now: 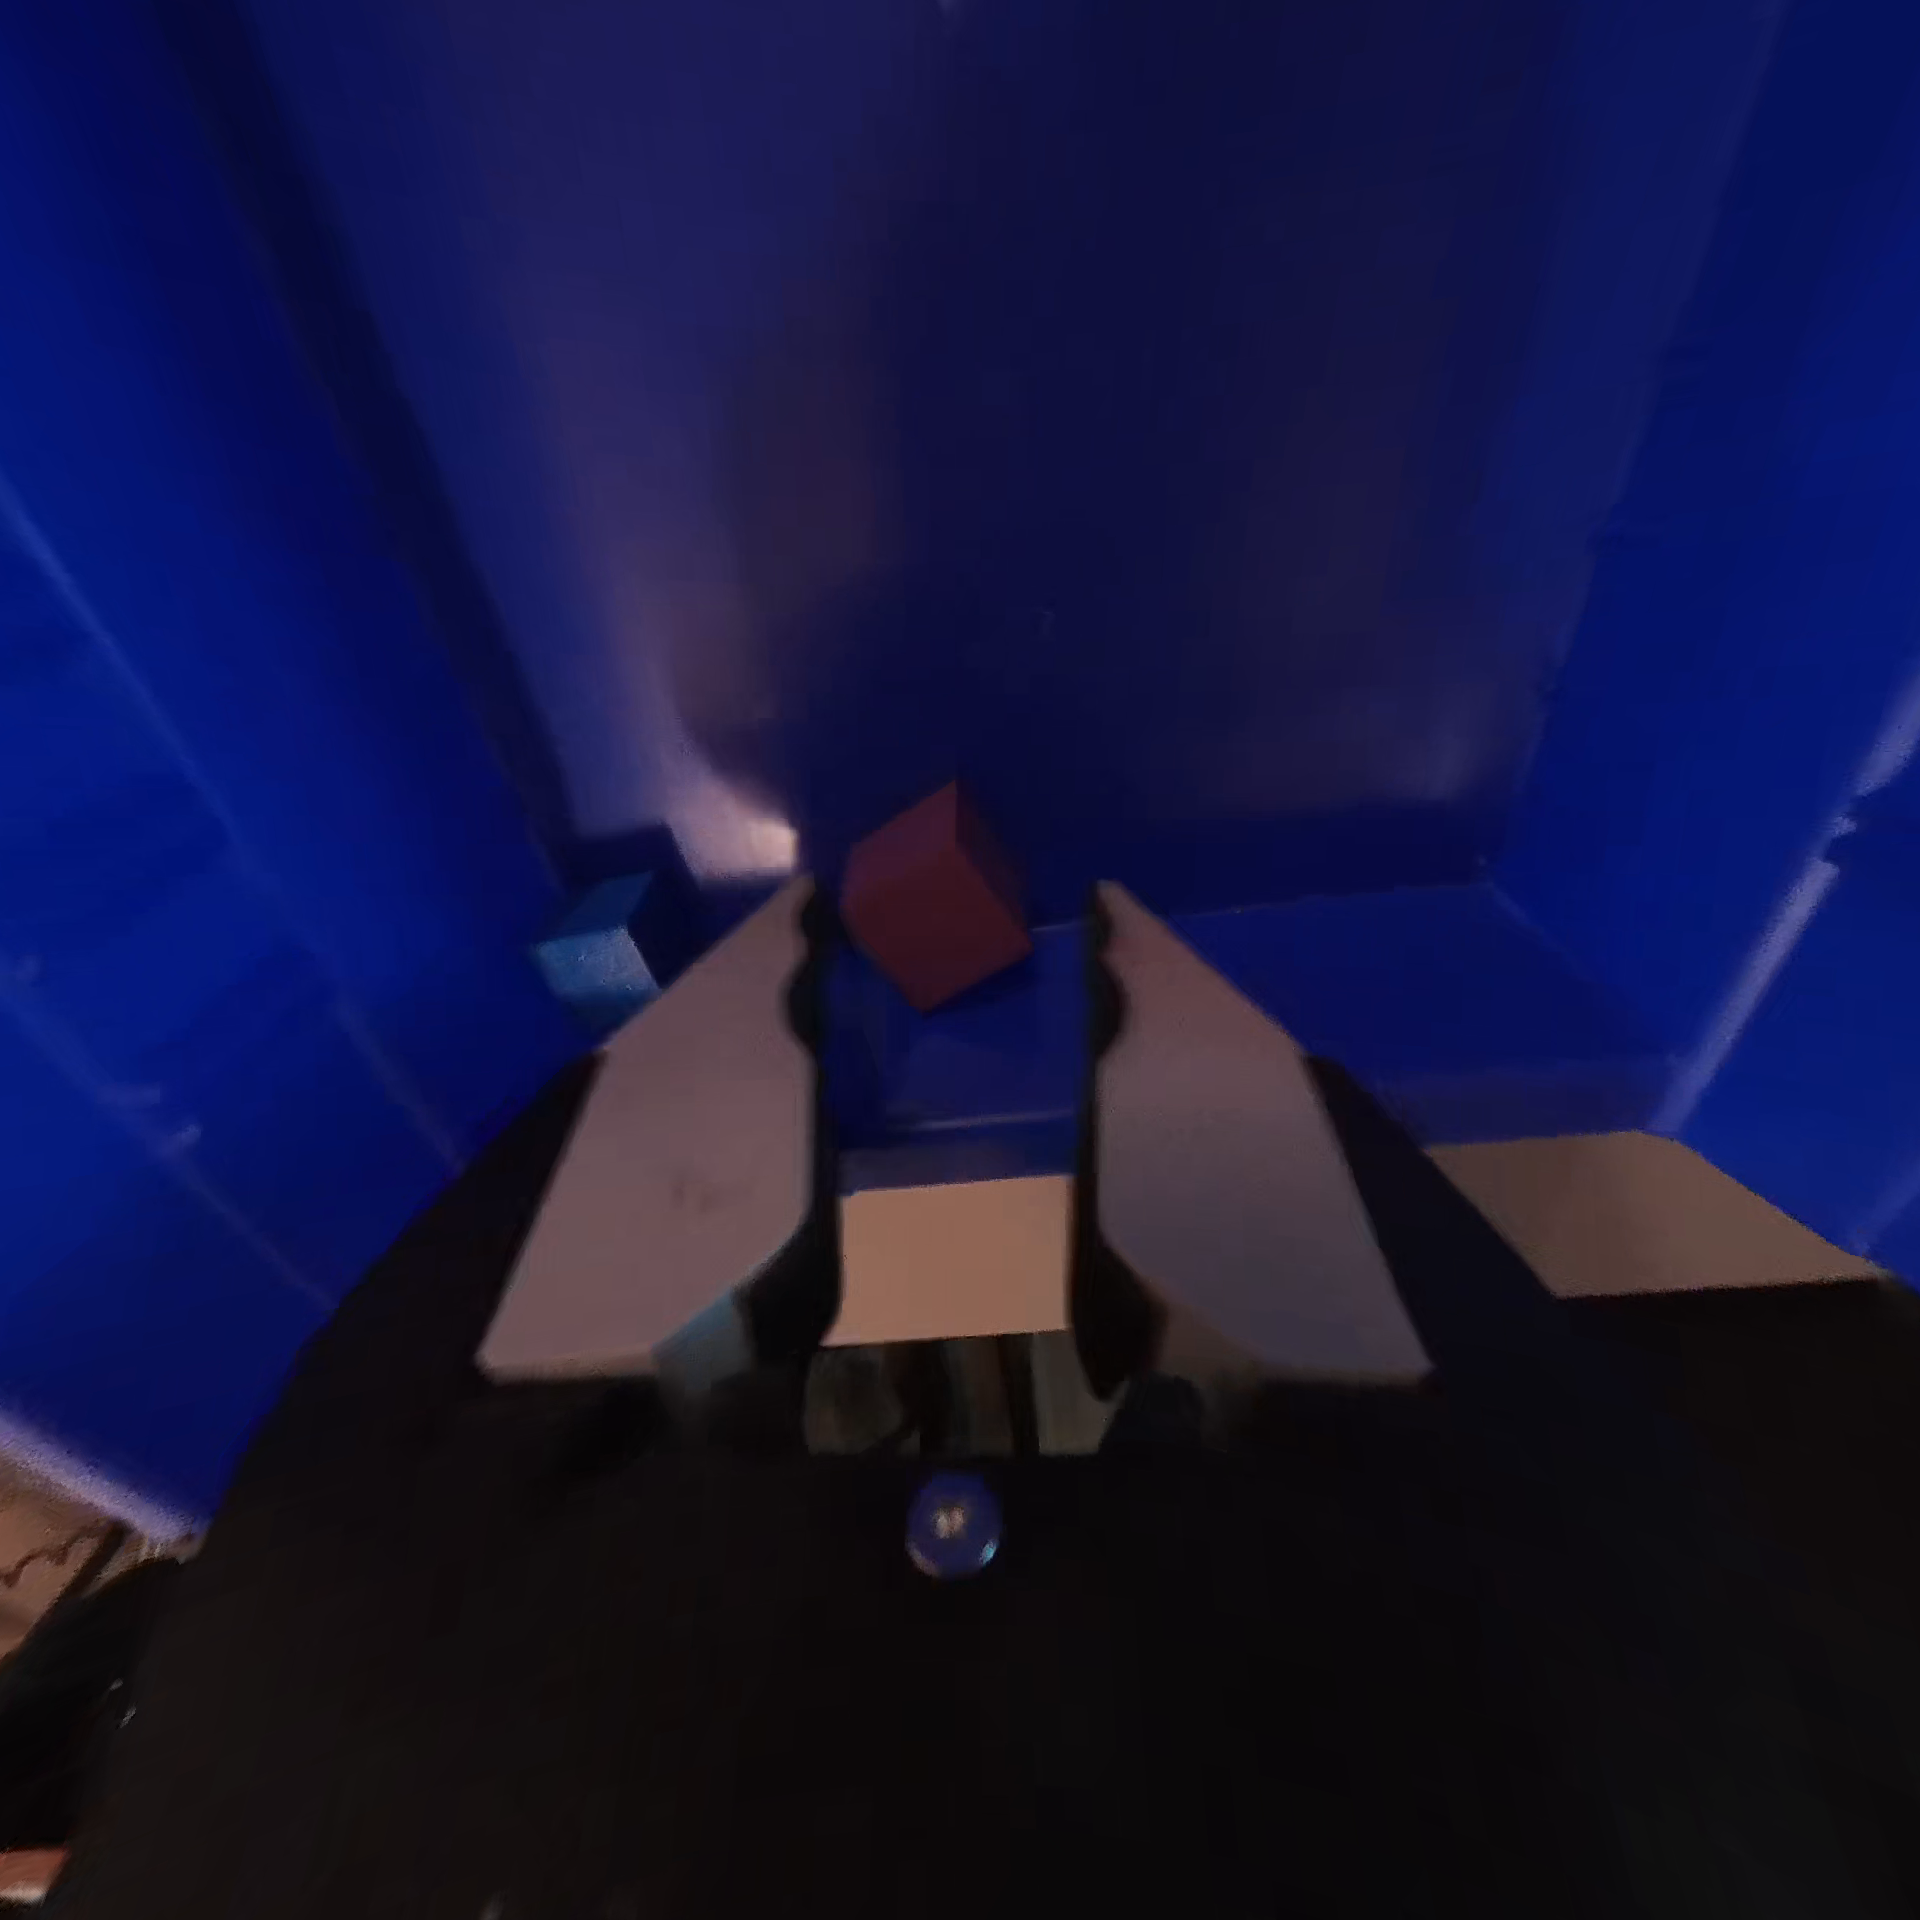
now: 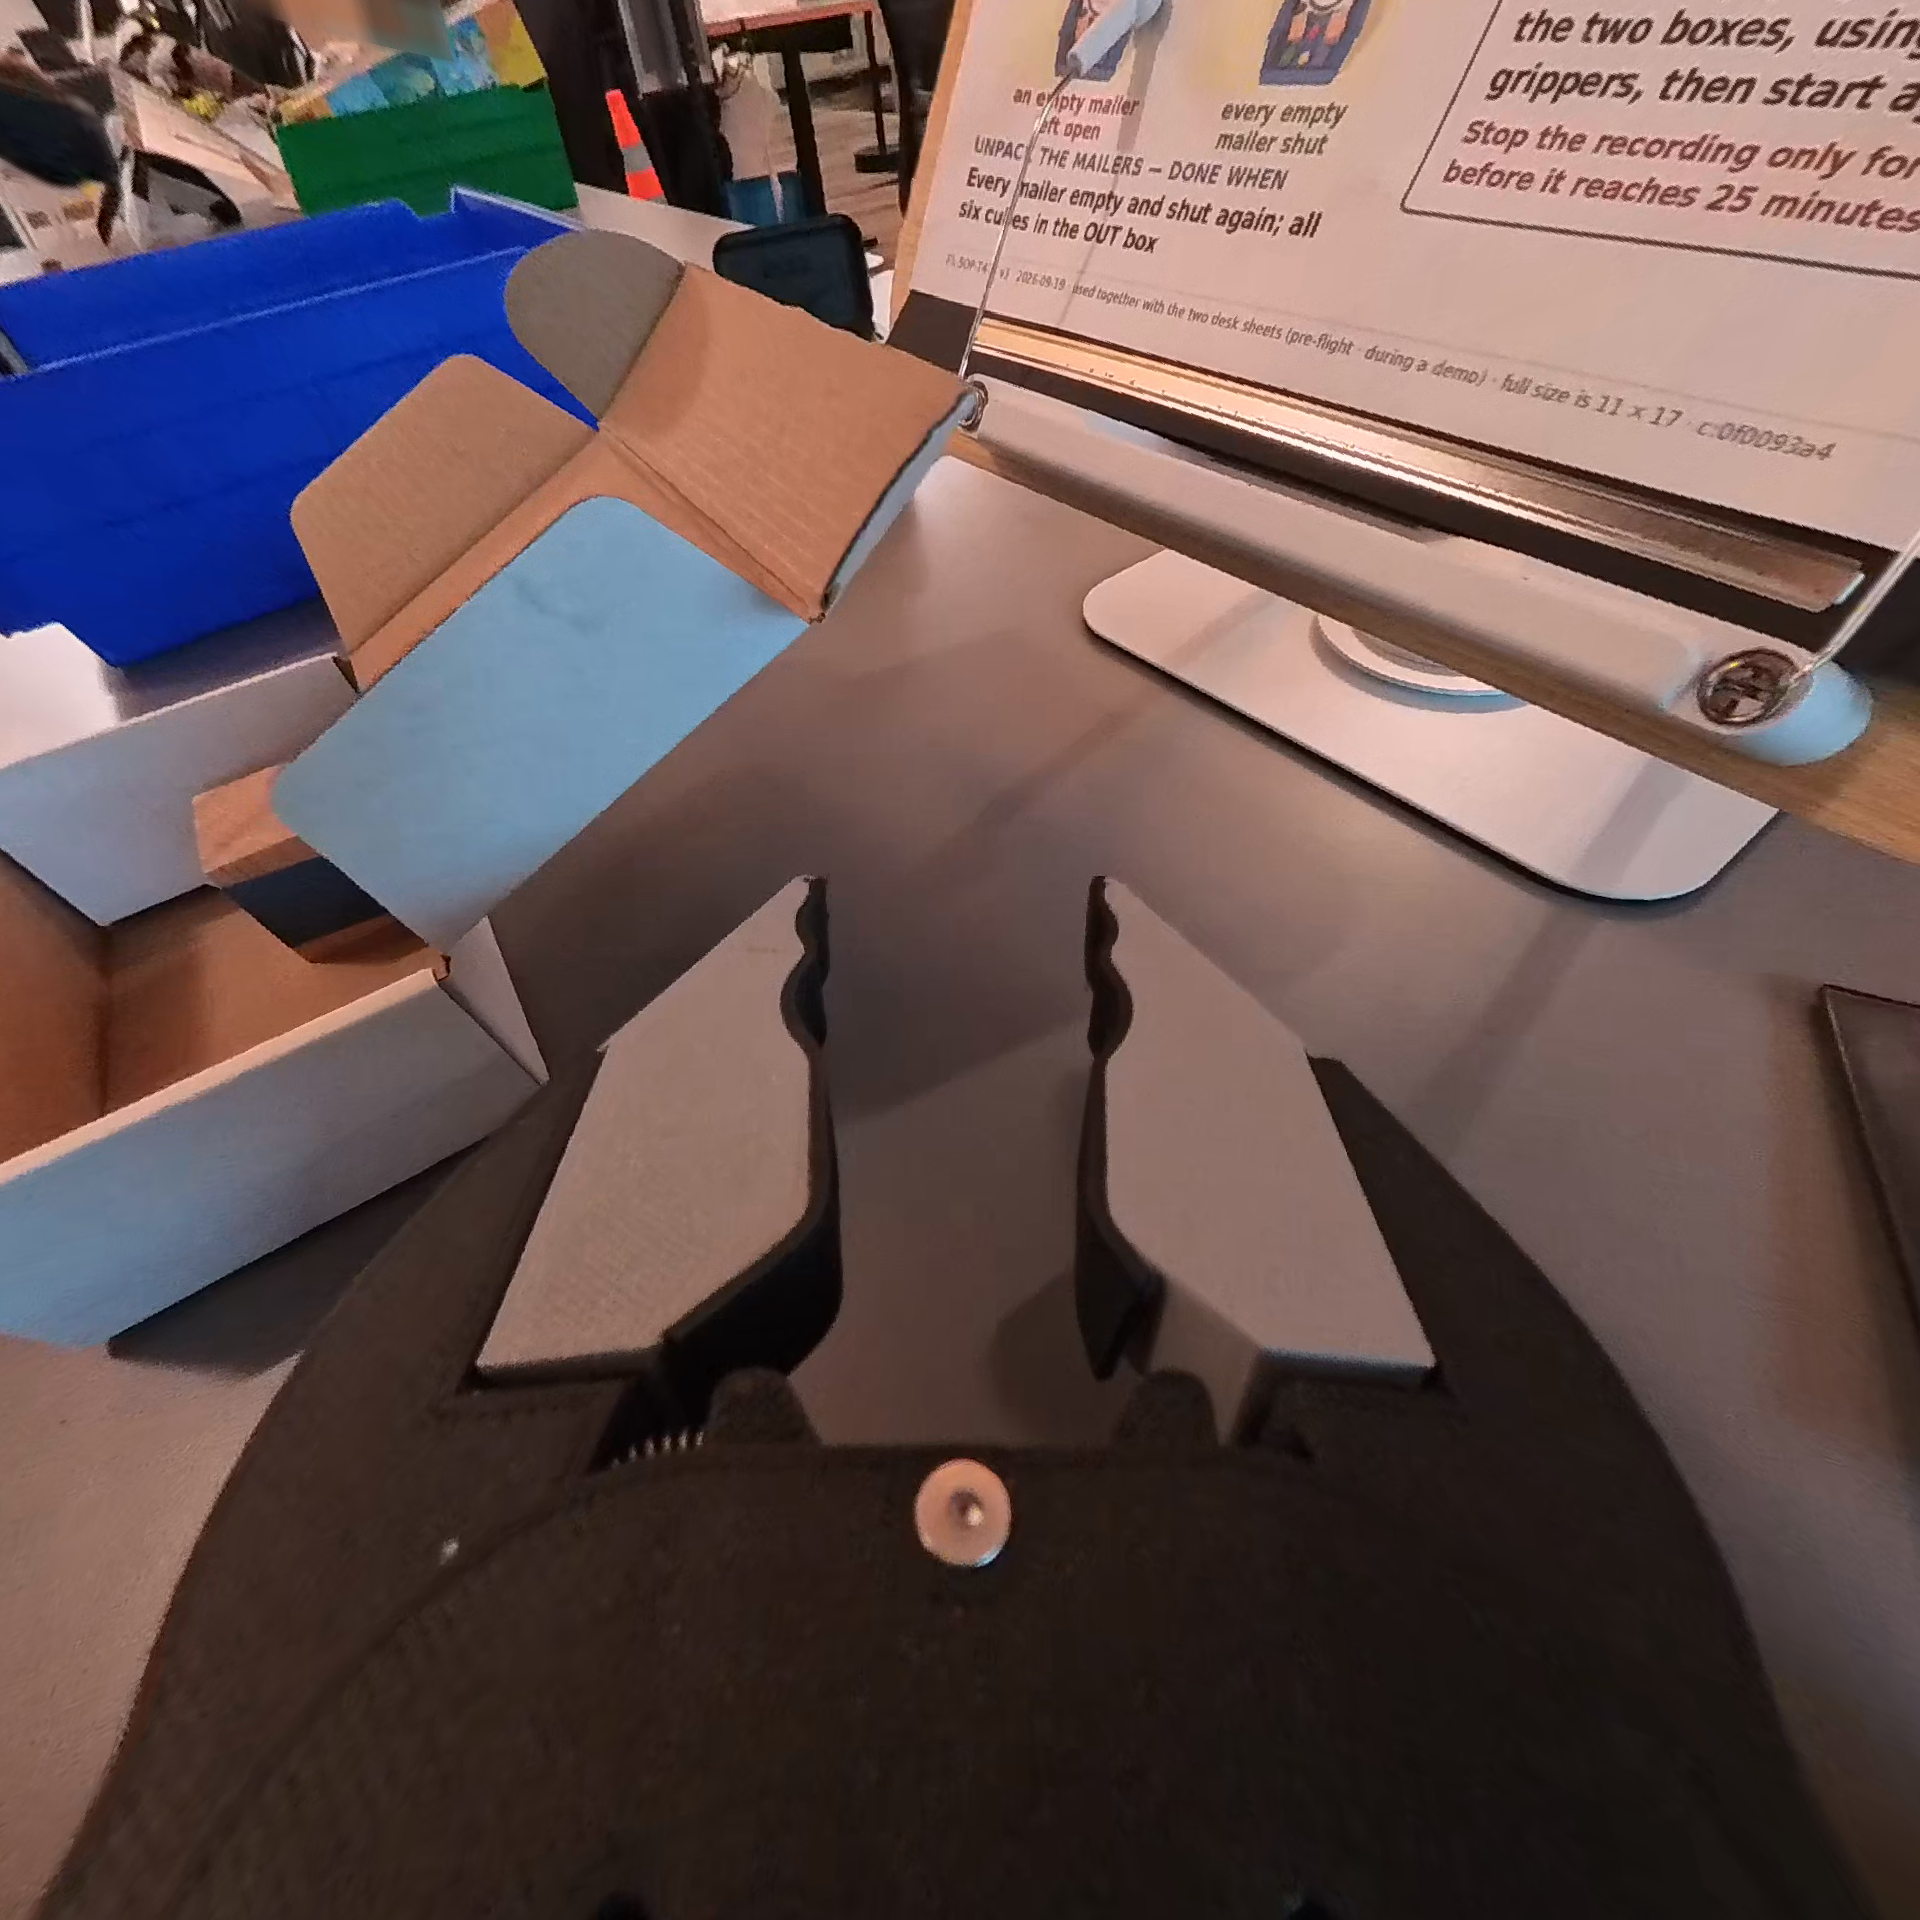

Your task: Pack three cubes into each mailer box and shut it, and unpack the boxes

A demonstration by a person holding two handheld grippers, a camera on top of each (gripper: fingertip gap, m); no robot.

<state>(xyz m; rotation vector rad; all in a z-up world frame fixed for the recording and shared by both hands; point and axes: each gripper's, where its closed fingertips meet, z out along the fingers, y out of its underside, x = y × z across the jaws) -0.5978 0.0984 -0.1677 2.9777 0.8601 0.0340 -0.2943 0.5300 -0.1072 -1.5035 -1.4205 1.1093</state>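
Observation:
In the left wrist view my left gripper (image 1: 951, 909) is open, reaching down inside a blue bin (image 1: 312, 623). A red cube (image 1: 930, 914) sits tilted on the bin floor just beyond the fingertips, not held. A blue cube (image 1: 603, 961) lies in the bin's left corner beside the left finger (image 1: 665, 1143). In the right wrist view my right gripper (image 2: 956, 894) is open and empty above the grey table (image 2: 987, 727). An open white mailer box (image 2: 260, 1122) stands to its left with its lid (image 2: 540, 665) raised; the part of its brown inside that shows holds no cube.
The blue bin (image 2: 187, 457) stands behind the mailer, with a second white box (image 2: 125, 790) in front of it. A sheet holder on a white base (image 2: 1403, 727) stands at the right back. A dark flat object (image 2: 1881, 1122) is at the right edge. Tan flat surfaces (image 1: 1642, 1216) show beside my left gripper. The grippers' ends are close to 55 cm from one another.

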